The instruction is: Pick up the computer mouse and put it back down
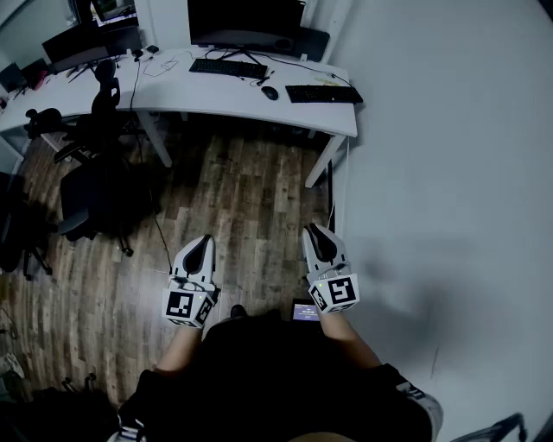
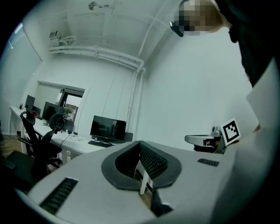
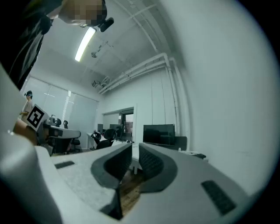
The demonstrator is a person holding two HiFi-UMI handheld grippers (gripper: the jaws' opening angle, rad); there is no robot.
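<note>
The black computer mouse (image 1: 270, 93) lies on the white desk (image 1: 216, 97) at the far side of the room, between two black keyboards. I stand well back from it on the wood floor. Both grippers are held level at waist height, pointing toward the desk. The left gripper (image 1: 199, 244) (image 2: 141, 146) has its jaws together and holds nothing. On the right gripper (image 1: 316, 233) (image 3: 135, 148) the jaws stand a narrow slit apart, with only floor showing between them. In the gripper views the mouse is too small to make out.
Keyboards (image 1: 228, 67) (image 1: 323, 93) and a monitor (image 1: 245, 22) sit on the desk. Black office chairs (image 1: 97, 186) stand left of the wood floor (image 1: 242, 207). A pale wall (image 1: 449, 173) runs close along my right. A second desk (image 1: 52, 91) extends left.
</note>
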